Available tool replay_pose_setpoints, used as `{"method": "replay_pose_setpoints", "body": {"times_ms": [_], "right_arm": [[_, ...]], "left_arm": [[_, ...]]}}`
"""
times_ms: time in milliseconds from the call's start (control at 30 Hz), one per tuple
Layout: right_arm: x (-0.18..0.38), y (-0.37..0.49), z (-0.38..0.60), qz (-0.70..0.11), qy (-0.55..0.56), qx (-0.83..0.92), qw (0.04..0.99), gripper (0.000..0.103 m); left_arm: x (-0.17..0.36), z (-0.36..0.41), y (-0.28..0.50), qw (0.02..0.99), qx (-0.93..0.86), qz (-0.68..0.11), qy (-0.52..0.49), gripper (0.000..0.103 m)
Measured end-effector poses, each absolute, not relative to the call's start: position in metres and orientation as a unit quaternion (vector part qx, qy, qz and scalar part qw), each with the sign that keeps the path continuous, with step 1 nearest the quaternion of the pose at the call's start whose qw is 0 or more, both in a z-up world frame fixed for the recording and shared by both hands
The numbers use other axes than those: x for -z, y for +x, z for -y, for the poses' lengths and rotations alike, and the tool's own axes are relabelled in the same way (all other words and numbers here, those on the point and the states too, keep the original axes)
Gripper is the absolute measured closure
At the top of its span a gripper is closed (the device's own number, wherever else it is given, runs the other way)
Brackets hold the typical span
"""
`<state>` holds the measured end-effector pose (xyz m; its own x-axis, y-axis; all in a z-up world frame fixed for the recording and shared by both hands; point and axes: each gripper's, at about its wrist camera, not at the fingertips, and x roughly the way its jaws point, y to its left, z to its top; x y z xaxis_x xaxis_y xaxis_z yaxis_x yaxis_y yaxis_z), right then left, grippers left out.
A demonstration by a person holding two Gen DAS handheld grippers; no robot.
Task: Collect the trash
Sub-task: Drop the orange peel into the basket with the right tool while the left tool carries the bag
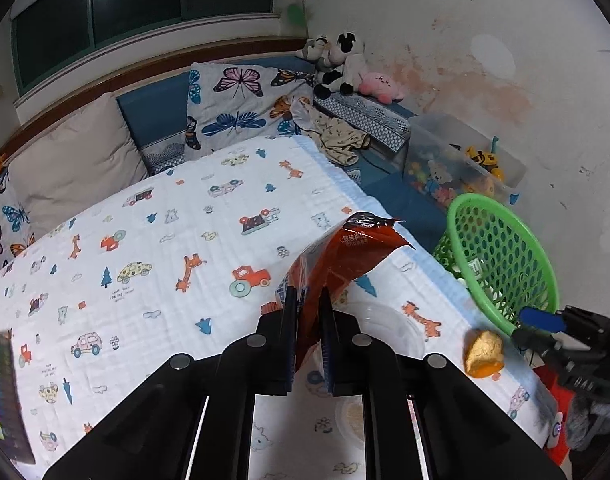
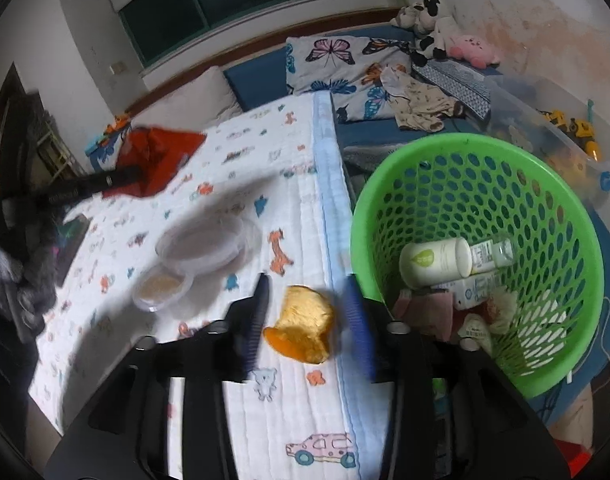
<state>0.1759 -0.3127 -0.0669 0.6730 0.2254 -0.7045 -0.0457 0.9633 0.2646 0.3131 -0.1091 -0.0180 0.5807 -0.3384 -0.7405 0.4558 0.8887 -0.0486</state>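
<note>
My left gripper (image 1: 308,304) is shut on a red snack wrapper (image 1: 345,256) and holds it above the printed blanket (image 1: 145,240); the wrapper also shows in the right wrist view (image 2: 157,160). My right gripper (image 2: 307,300) is open, its fingers on either side of an orange peel (image 2: 303,330) lying on the blanket near its right edge; the peel also shows in the left wrist view (image 1: 483,354). A green mesh basket (image 2: 553,364) stands just right of the bed with bottles and crumpled scraps inside; it also shows in the left wrist view (image 1: 501,312).
Two clear plastic tubs (image 2: 201,244) (image 2: 161,286) lie on the blanket left of the peel. Butterfly pillows (image 1: 241,108), plush toys (image 1: 341,64) and a clear toy bin (image 1: 461,160) are at the back. A dark object (image 1: 1,392) lies at the blanket's left.
</note>
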Motion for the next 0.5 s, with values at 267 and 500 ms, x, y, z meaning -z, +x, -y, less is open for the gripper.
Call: {"method": "replay_pose_setpoints", "body": {"times_ms": [267, 500], "right_arm": [[0.095, 0.177, 0.292, -0.43, 0.064, -0.088, 0.896, 0.036], [0.108, 0.186, 0.281, -0.438, -0.045, -0.141, 0.887, 0.025]], "left_arm": [[0.016, 0.114, 0.309, 0.881, 0.239, -0.401, 0.074, 0.092], [0.018, 0.114, 0.308, 0.879, 0.242, -0.404, 0.075, 0.092]]}}
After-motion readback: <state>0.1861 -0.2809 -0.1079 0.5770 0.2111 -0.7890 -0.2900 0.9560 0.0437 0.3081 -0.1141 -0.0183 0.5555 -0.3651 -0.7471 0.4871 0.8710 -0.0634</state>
